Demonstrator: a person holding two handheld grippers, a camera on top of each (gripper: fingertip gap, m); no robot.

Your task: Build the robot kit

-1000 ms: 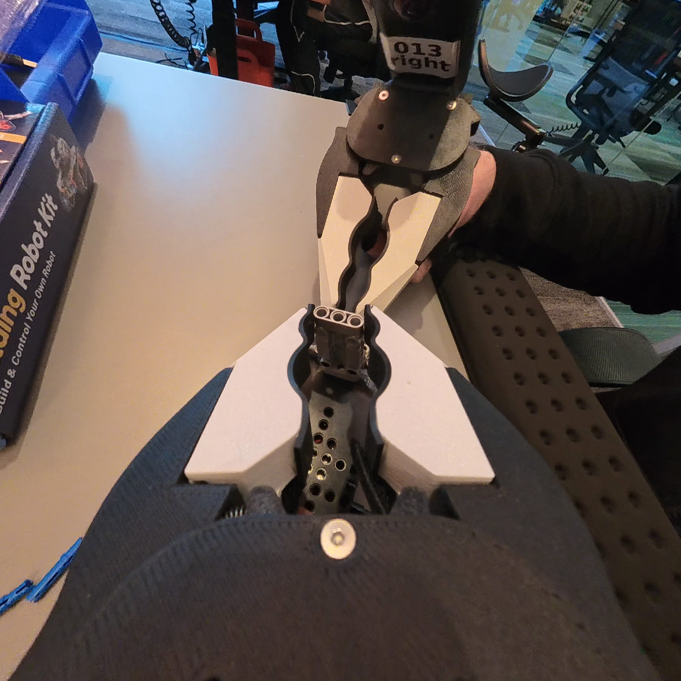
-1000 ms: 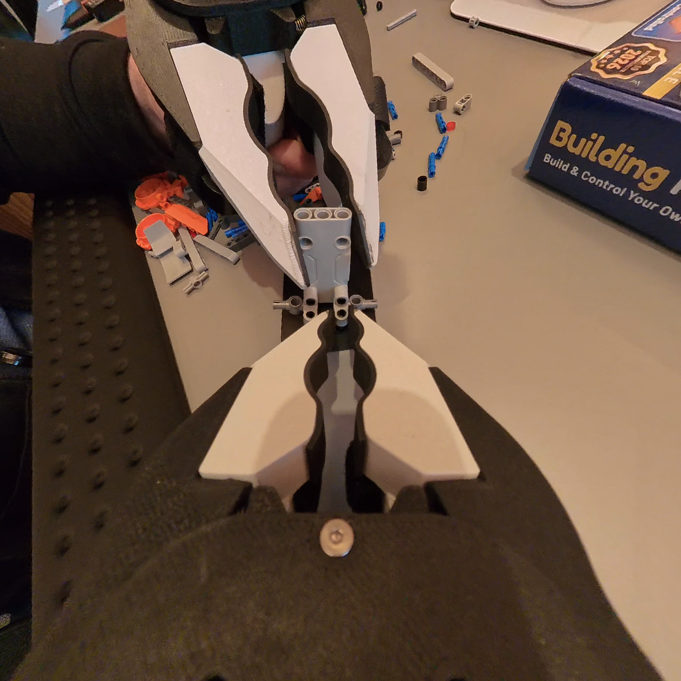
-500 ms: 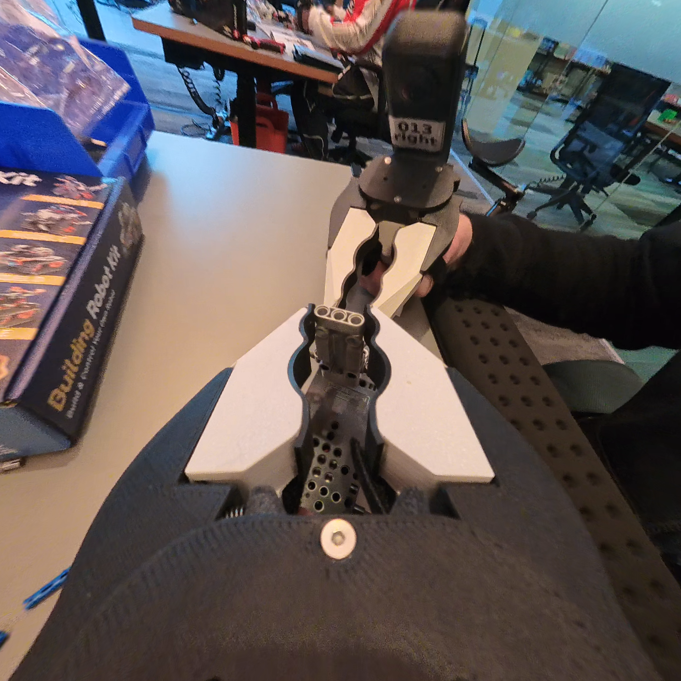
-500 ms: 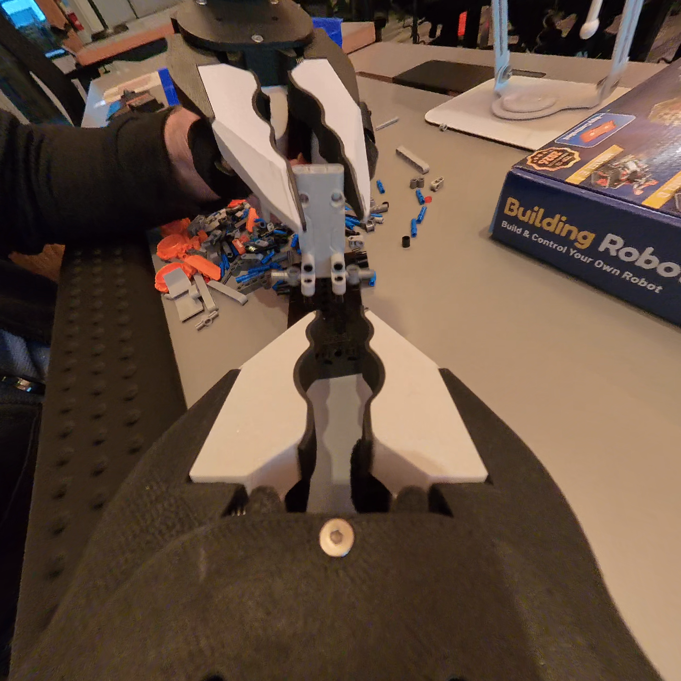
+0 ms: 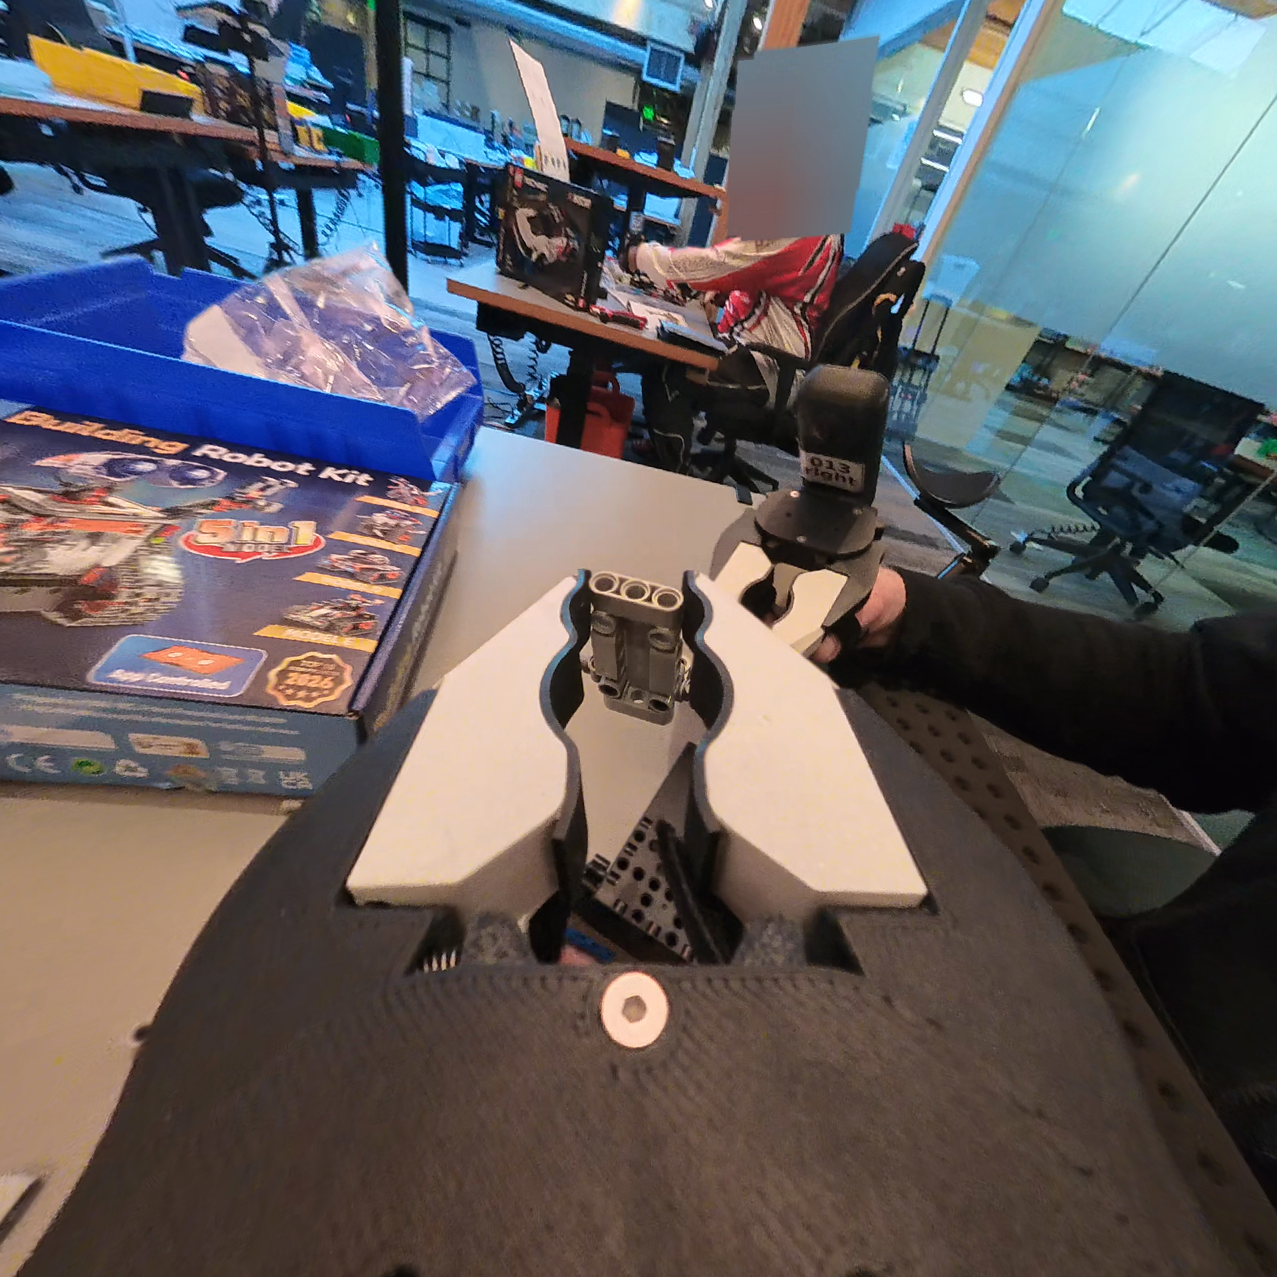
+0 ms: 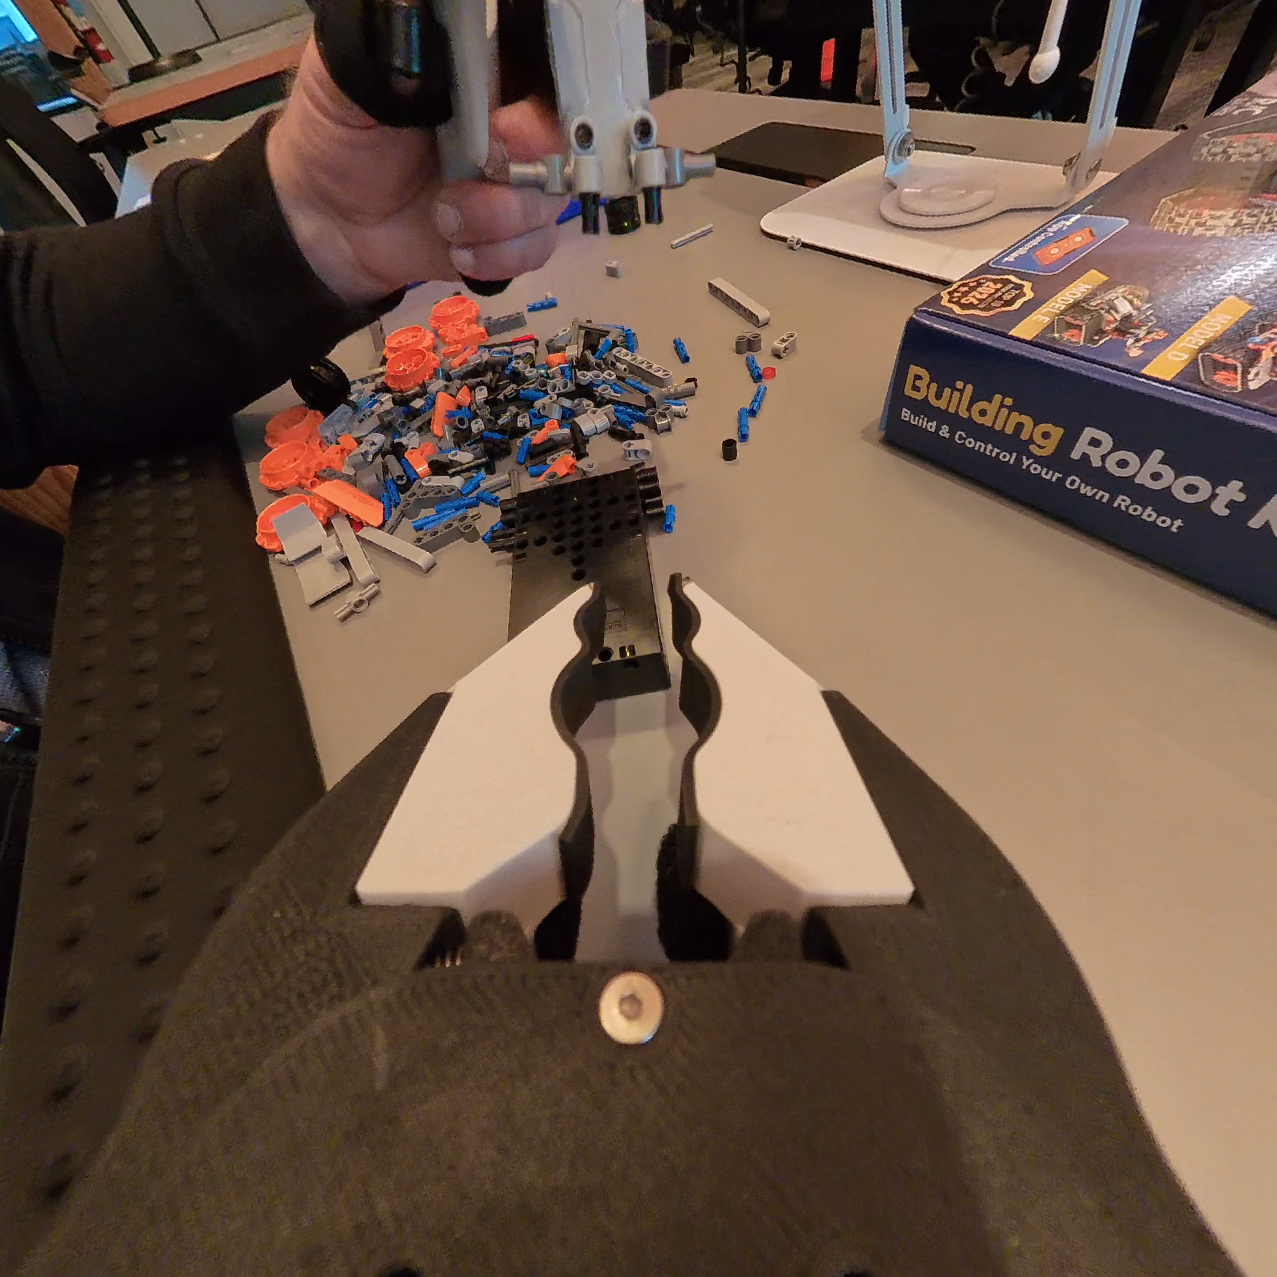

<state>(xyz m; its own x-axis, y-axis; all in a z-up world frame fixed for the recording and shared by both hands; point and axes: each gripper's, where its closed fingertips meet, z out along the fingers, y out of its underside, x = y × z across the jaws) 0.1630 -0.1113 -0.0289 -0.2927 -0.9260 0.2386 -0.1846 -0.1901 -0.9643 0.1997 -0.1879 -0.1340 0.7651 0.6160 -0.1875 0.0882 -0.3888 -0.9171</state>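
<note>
My left gripper [image 5: 636,587] is shut on a grey motor-like block [image 5: 634,639] with three round holes on top. In the right wrist view the same block [image 6: 604,76] hangs high above the table [image 6: 898,760], with black pins under it. My right gripper [image 6: 634,586] is open, its fingers low over the near end of a black perforated plate assembly [image 6: 587,515] that lies on the table. That plate also shows under my left gripper in the left wrist view [image 5: 642,891]. The right gripper [image 5: 788,601] is just past the left one's tips, to the right.
A pile of orange, blue and grey parts [image 6: 470,421] lies beyond the plate, loose pieces beside it. A blue kit box [image 6: 1105,414] is to the right and a white stand base [image 6: 933,200] is behind. A blue bin [image 5: 207,387] holds a plastic bag. A black dotted strip [image 6: 159,691] lines the table edge. There is about 15 centimetres between the tips of the two grippers.
My left gripper has risen with the grey block, up and away from the black plate. My right gripper has opened wider and the two grippers have drawn apart.
</note>
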